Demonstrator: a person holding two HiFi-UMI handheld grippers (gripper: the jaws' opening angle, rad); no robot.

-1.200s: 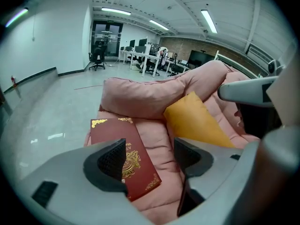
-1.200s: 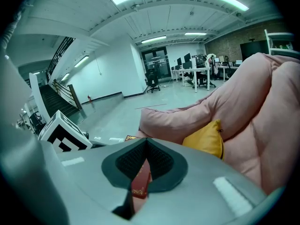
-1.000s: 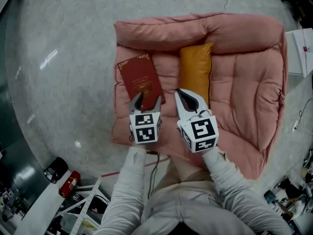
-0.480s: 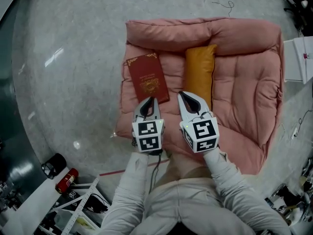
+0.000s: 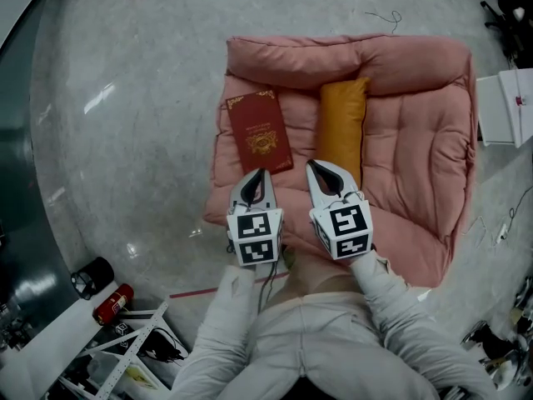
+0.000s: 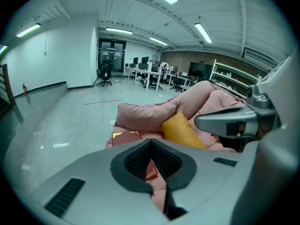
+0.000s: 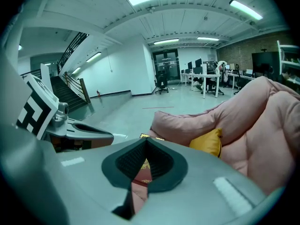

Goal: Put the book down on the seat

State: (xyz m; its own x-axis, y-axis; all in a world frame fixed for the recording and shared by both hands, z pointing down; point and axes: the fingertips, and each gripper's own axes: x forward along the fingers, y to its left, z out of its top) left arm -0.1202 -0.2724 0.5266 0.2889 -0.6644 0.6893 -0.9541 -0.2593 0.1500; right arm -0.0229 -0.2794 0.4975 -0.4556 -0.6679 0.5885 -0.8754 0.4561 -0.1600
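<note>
The dark red book [image 5: 260,132] with gold ornament lies flat on the left part of the pink cushioned seat [image 5: 416,148], beside an orange pillow [image 5: 341,127]. My left gripper [image 5: 258,173] hovers just short of the book's near edge. Its jaws have just been closing and now stand shut, with nothing between them. My right gripper [image 5: 315,167] is shut and empty near the pillow's near end. In the left gripper view, the book [image 6: 123,138] and the pillow [image 6: 180,129] lie beyond the joined jaws of the left gripper [image 6: 151,140]. In the right gripper view, the right gripper [image 7: 146,140] points at the seat [image 7: 262,116].
Polished grey floor surrounds the seat. A white box [image 5: 504,98] stands at the right edge. A red canister [image 5: 115,304], a black round object [image 5: 92,274] and a metal rack [image 5: 133,352] sit at the lower left. Office desks and chairs [image 6: 150,74] stand far behind.
The left jaws, open over the book's near edge a second ago, have shut empty and drawn back from it. The book stays on the seat. The right gripper has pulled back slightly too.
</note>
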